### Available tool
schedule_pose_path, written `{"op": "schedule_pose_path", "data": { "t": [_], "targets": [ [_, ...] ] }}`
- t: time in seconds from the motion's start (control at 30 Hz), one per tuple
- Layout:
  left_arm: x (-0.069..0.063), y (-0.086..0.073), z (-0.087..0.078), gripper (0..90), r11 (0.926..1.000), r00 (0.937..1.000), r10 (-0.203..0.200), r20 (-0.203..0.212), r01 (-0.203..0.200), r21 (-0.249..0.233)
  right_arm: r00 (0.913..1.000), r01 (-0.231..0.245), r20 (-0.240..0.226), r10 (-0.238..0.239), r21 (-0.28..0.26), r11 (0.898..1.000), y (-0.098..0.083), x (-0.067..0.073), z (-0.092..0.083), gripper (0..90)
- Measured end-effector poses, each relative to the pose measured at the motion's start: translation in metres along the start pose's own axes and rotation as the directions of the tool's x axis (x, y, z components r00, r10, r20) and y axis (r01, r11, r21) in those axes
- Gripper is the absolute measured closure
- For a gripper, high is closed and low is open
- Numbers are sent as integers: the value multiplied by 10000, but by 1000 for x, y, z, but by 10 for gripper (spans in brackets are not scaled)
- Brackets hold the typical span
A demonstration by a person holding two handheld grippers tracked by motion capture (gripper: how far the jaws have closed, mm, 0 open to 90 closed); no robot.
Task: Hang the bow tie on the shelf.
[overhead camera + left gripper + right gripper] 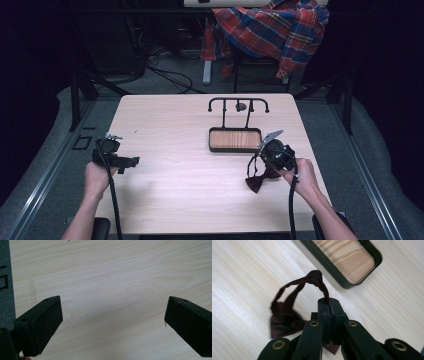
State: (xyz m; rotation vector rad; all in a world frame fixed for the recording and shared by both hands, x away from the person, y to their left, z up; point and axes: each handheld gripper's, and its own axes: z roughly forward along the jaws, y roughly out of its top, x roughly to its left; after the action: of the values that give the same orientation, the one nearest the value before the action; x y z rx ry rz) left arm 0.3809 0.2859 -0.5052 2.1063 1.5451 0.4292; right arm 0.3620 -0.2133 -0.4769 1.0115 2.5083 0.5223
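Item 1, lower right of the high view: right gripper (pixel 266 159), jaws pressed together on the neck strap of a dark maroon bow tie (pixel 258 180). In the right gripper view, strap (pixel 312 281) arching up out of the closed jaws, bow (pixel 283 323) hanging at lower left, seemingly just clear of the wooden table (pixel 175 150).

Item 2, left of centre in the high view: left gripper (pixel 131 161), jaws wide apart, nothing between them, idle over bare tabletop.

Item 3, centre right, beyond the tie: black stand (pixel 238 106) with hooked crossbar over a wood-lined tray (pixel 235 139).

Item 4, top of frame, off the table: plaid shirt (pixel 272 25) draped over a chair.

Progress, judged: tie grasped and lifted; carrying to the stand and hanging or laying it there not yet done.

Markings: no brand, label or legible writing anywhere.
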Motion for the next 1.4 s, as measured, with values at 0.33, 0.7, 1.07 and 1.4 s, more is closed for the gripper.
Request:
{"op": "schedule_pose_path", "data": {
  "t": [0.33, 0.7, 1.07, 1.4],
  "targets": [
    [-1, 0, 1, 15, 10000, 10000, 60, 15, -60, 11, 9989, 45, 471, -24, -442, 9990, 6, -6, -8, 895],
    [-2, 1, 2, 15, 9999, 9999, 111, 28, -111, 46, 9966, -236, 760, 305, -895, 9957, 14, -15, -18, 895],
    [-3, 1, 3, 15, 9998, 9999, 158, -2, -158, 116, 9929, -665, 889, 792, -1375, 9883, 20, -28, -28, 895],
    [-3, 1, 3, 15, 9997, 9998, 190, 43, -191, 174, 9889, -832, 1077, 1021, -1680, 9823, 33, -39, -35, 896]
  ]
}}
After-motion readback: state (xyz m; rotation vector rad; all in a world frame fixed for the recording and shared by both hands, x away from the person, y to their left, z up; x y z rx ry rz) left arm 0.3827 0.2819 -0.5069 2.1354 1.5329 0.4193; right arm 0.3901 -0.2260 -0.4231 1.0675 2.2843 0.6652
